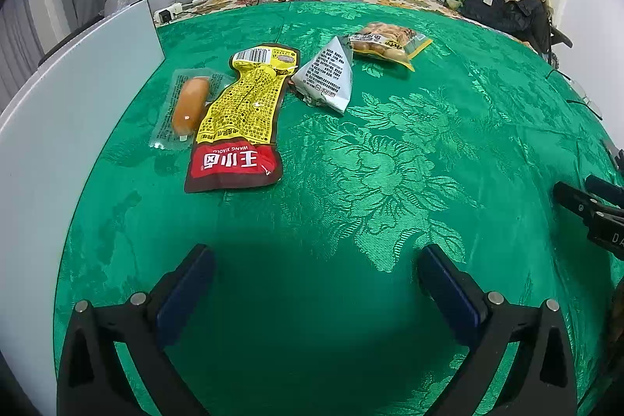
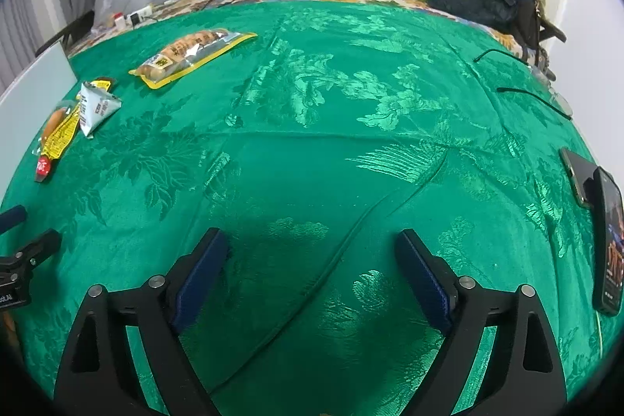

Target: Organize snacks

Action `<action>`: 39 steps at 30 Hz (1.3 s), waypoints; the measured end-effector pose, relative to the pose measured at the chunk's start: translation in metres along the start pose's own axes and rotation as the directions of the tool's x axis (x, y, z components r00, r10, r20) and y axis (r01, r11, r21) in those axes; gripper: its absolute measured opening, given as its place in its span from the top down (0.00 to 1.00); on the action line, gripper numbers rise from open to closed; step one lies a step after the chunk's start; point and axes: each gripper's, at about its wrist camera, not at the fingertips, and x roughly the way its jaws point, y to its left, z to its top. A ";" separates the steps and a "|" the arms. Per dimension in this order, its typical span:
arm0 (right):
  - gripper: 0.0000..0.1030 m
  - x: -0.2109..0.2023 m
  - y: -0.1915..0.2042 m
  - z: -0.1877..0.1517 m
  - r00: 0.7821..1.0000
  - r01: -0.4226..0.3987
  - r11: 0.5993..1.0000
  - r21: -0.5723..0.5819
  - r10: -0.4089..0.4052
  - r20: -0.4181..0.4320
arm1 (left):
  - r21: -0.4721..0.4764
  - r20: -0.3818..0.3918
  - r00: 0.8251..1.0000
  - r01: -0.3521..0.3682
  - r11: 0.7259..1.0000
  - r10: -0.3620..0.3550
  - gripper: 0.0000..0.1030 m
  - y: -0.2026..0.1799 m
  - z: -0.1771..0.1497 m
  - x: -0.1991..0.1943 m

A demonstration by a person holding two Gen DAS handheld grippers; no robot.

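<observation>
Hovering, both sets of fingers wide, empty. Red-yellow pouch [image 1: 238, 119] lies ahead-left of my left fingers [image 1: 316, 283], long axis pointing away; right fingers [image 2: 312, 271] farther off.

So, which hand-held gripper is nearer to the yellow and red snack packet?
Left. The left hand-held gripper is open just below the yellow and red snack packet; from the right hand-held gripper that packet lies far off to the left.
</observation>
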 end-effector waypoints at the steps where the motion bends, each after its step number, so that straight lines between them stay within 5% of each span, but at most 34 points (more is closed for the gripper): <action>1: 0.11 0.000 0.000 0.000 1.000 0.000 1.000 0.000 0.000 0.000 | 0.000 0.000 1.000 0.000 1.000 0.000 0.00 0.000 0.000 0.000; 39: 0.09 0.000 0.001 -0.001 1.000 0.000 1.000 0.000 0.000 0.000 | -0.002 0.001 1.000 0.001 1.000 -0.001 0.00 0.000 -0.001 0.000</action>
